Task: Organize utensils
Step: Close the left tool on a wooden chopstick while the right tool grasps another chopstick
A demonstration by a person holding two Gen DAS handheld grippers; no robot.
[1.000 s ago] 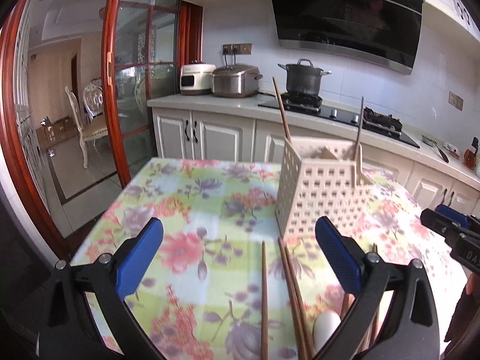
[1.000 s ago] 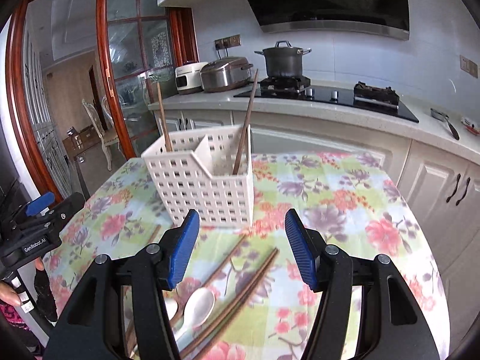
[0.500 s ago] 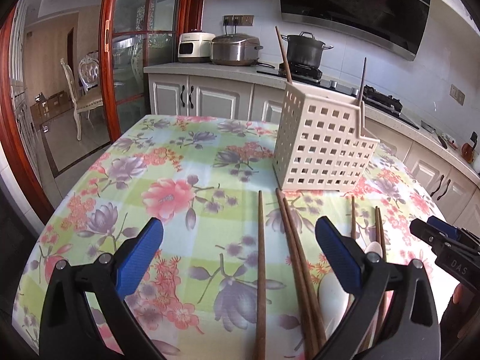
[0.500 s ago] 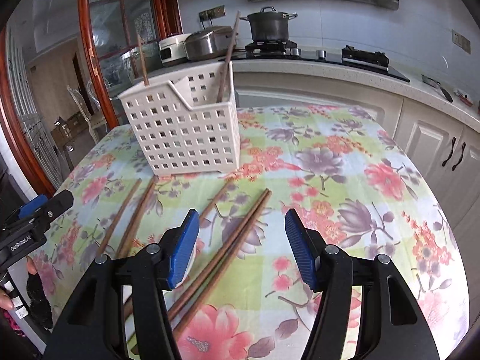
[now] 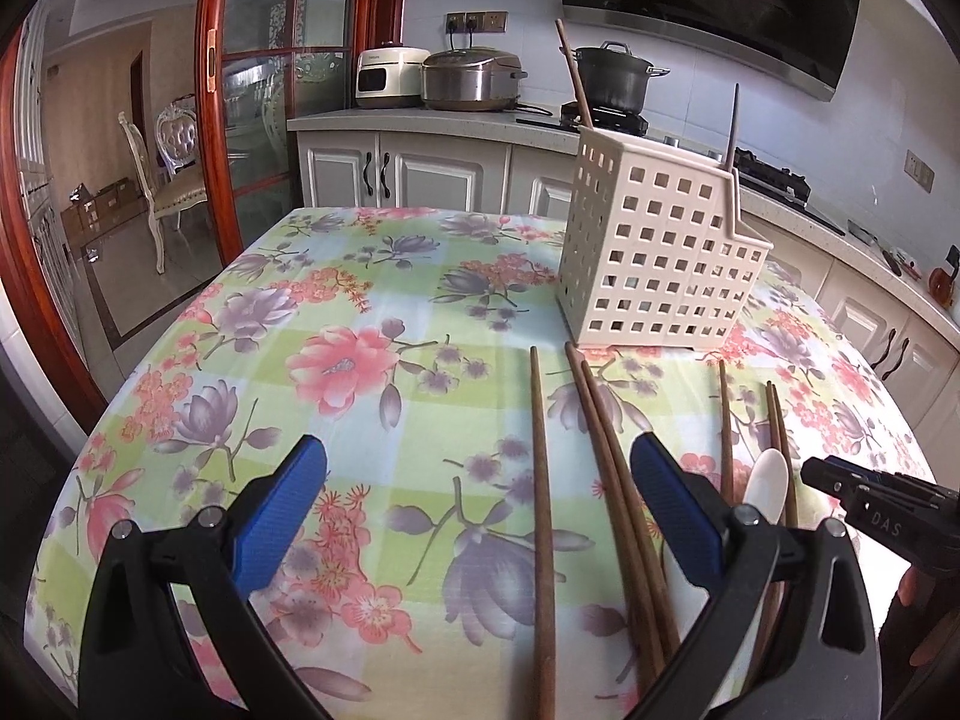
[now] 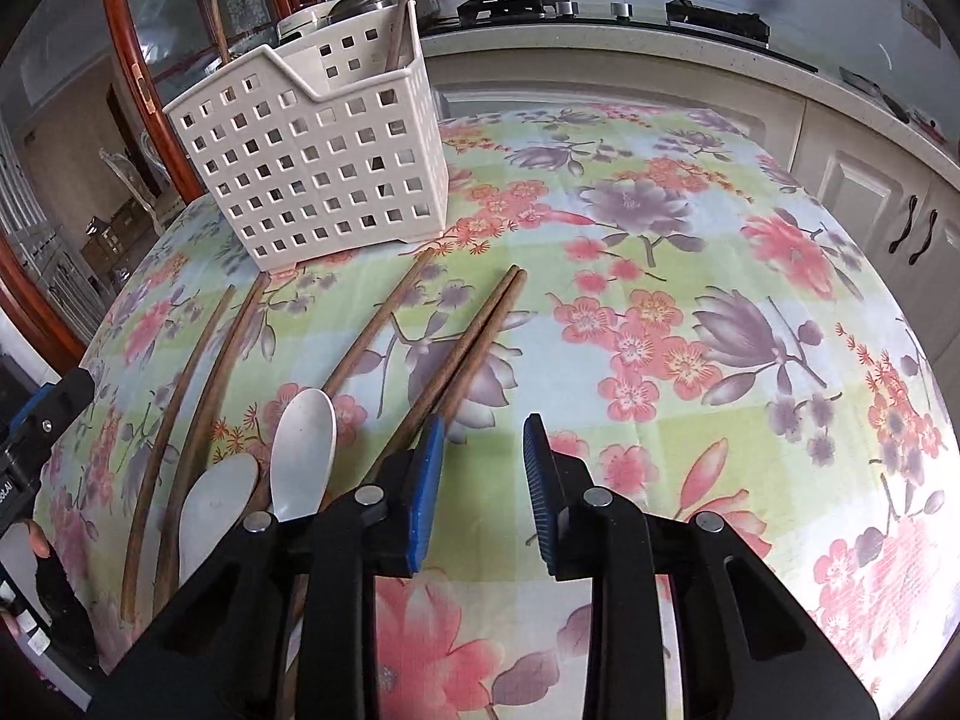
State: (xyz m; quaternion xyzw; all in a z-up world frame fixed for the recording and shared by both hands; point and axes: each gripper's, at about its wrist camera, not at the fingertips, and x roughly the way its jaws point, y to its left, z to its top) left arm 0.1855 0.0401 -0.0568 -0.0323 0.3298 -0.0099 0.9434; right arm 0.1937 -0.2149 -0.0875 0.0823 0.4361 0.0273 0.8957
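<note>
Your left gripper (image 5: 477,498) hangs wide apart over the floral tablecloth (image 5: 360,312), 1 chopstick (image 5: 540,480) lying between its pads, with the glass door (image 5: 270,120) at 10 o'clock. The white utensil basket (image 6: 312,162) stands at 11 o'clock from your right gripper (image 6: 483,480). Its jaws have just been narrowing and grip nothing; the chopstick pair (image 6: 474,336) lies beside its left pad, stove (image 6: 540,6) at 12.

Open floral tablecloth (image 6: 690,312) is seen right of the paired chopsticks (image 6: 474,342). Leftward, passage is obstructed by scattered chopsticks, two white spoons (image 6: 303,450) and the perforated caddy (image 6: 312,162) standing behind them.
</note>
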